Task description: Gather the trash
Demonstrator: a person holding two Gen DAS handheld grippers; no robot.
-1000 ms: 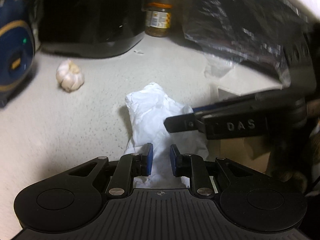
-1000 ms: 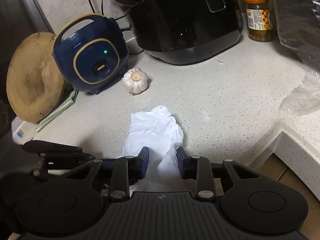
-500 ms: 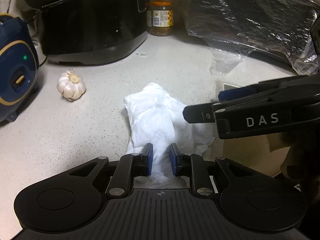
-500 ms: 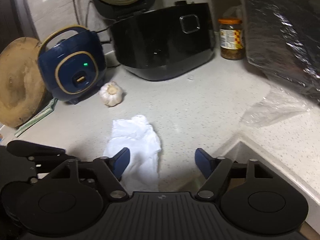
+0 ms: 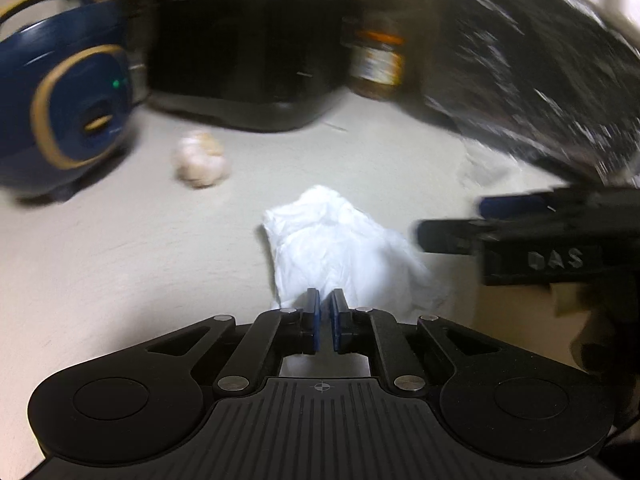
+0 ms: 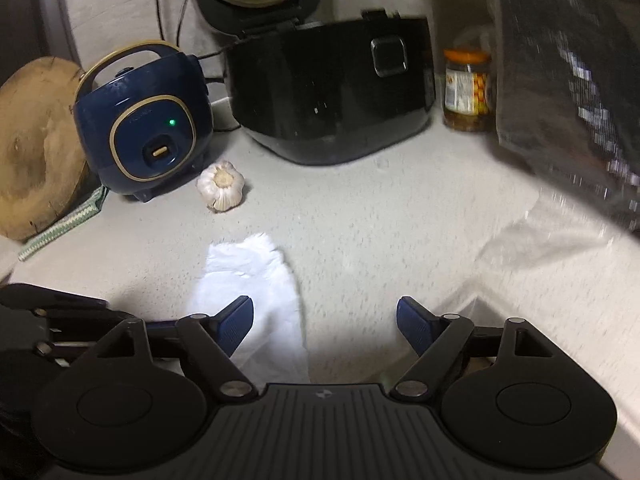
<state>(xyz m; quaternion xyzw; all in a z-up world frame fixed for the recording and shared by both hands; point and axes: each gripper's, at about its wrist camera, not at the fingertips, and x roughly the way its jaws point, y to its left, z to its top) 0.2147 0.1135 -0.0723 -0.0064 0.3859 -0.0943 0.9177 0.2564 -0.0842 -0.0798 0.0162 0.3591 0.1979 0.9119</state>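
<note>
A crumpled white tissue [image 5: 336, 240] lies on the pale speckled counter [image 6: 380, 240]. My left gripper [image 5: 326, 300] is shut on the tissue's near edge, and the paper shows between and below its blue pads. In the right wrist view the tissue [image 6: 248, 268] runs past the left finger [image 6: 236, 320] of my right gripper [image 6: 325, 306]. Those jaws are opening wide, and neither pad presses on the paper. The right gripper [image 5: 452, 220] shows from the side just right of the tissue in the left wrist view. The left gripper [image 6: 60, 308] is dark at the lower left of the right wrist view.
A garlic bulb [image 6: 222, 186] sits behind the tissue, before a blue rice cooker [image 6: 148, 124]. A black cooker [image 6: 332, 92], a jar [image 6: 468, 92] and a black plastic bag [image 6: 560, 80] line the back and right. Clear film [image 6: 520, 240] lies by the counter's edge [image 6: 500, 312].
The left jaws have closed onto the tissue's near edge. The right jaws, earlier narrow around the tissue, have spread wide and let it go.
</note>
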